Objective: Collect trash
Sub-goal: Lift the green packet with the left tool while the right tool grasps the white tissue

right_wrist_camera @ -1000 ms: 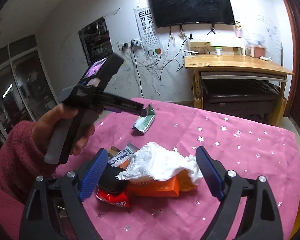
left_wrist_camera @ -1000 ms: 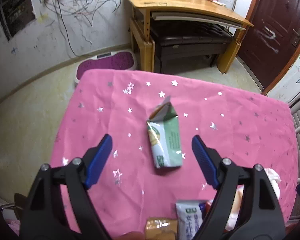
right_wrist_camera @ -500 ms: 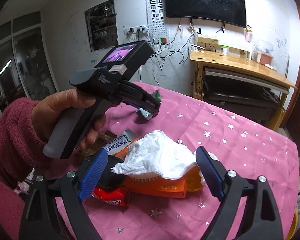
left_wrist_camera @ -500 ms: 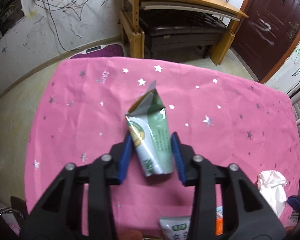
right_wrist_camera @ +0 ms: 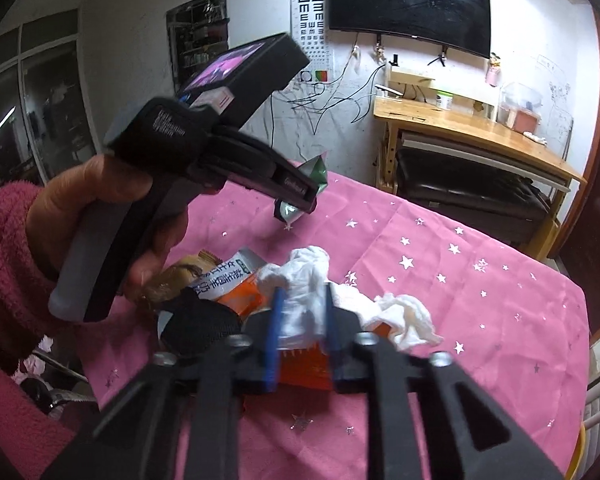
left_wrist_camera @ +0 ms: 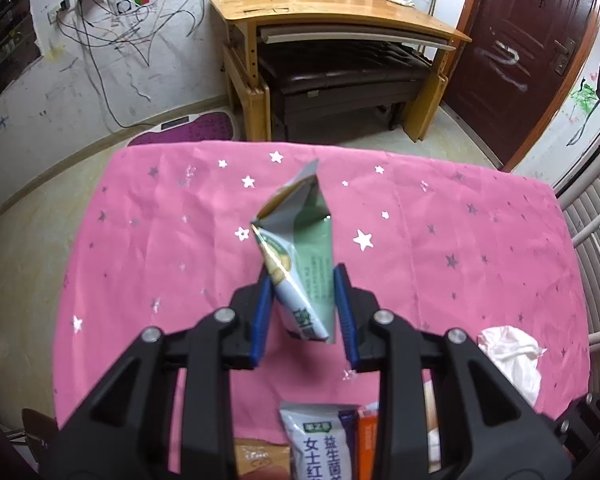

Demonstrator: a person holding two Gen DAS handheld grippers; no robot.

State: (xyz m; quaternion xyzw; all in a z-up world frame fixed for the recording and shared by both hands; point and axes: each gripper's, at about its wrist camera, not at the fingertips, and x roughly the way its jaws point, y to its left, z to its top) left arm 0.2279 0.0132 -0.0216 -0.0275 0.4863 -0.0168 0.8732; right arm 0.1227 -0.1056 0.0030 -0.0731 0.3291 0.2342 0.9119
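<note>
My left gripper [left_wrist_camera: 302, 304] is shut on a green and white drink carton [left_wrist_camera: 298, 252] with an opened spout, held above the pink starred tablecloth [left_wrist_camera: 460, 240]. The carton [right_wrist_camera: 314, 174] also shows past the left gripper in the right wrist view. My right gripper [right_wrist_camera: 302, 326] is shut on a crumpled white tissue [right_wrist_camera: 308, 280] that lies on an orange box [right_wrist_camera: 244, 298] in the trash pile at the table's near side.
The pile holds a white snack packet [left_wrist_camera: 324, 444], a brown wrapper [right_wrist_camera: 180, 280] and a black round lid [right_wrist_camera: 198, 326]. Another tissue wad [left_wrist_camera: 508, 352] lies at the right edge. A wooden desk [left_wrist_camera: 340, 12] and a dark door [left_wrist_camera: 532, 40] stand beyond the table.
My left gripper closed on the carton and lifted it off the cloth. My right gripper closed on the white tissue.
</note>
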